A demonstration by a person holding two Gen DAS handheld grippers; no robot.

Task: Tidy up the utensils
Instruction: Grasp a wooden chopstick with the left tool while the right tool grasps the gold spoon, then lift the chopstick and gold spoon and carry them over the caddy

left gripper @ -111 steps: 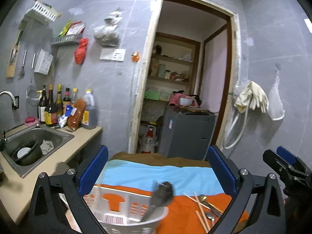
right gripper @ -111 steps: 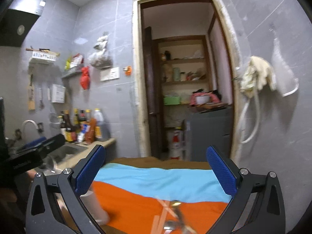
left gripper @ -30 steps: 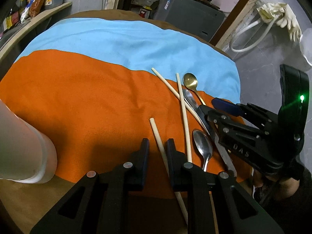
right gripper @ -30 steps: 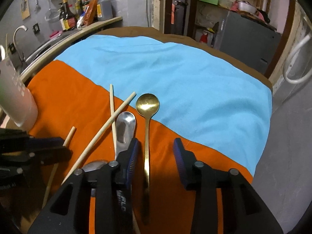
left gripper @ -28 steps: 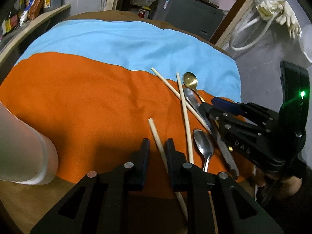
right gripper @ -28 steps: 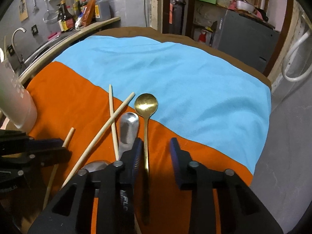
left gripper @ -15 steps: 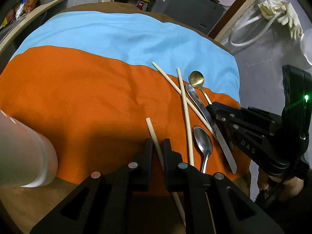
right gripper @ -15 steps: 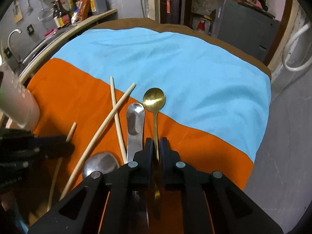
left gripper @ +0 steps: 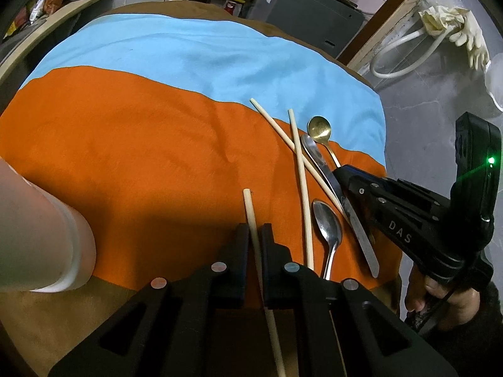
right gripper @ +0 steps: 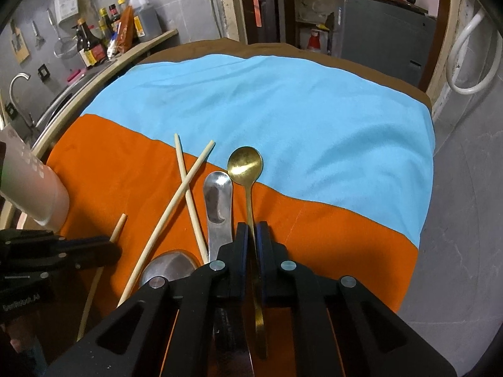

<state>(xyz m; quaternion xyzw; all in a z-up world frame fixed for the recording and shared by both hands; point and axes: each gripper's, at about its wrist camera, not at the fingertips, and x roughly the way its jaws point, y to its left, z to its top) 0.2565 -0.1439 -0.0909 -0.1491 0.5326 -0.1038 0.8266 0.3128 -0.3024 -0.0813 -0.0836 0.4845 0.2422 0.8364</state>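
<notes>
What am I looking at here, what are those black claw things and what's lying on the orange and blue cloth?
These are no robot arms. A person holds a hand-held two-finger gripper in each hand, and each gripper carries a wide-angle camera that looks along its fingers. So one picture is the left gripper's own view, and the other the right gripper's.

Loose utensils lie on an orange and blue cloth: a pair of crossed chopsticks, a silver spoon, a flat silver utensil, perhaps a knife, and a gold spoon. A white holder stands at the left edge.

The left gripper is shut on a single chopstick. The right gripper is shut on the gold spoon's handle. Both utensils seem to rest on the cloth.
</notes>
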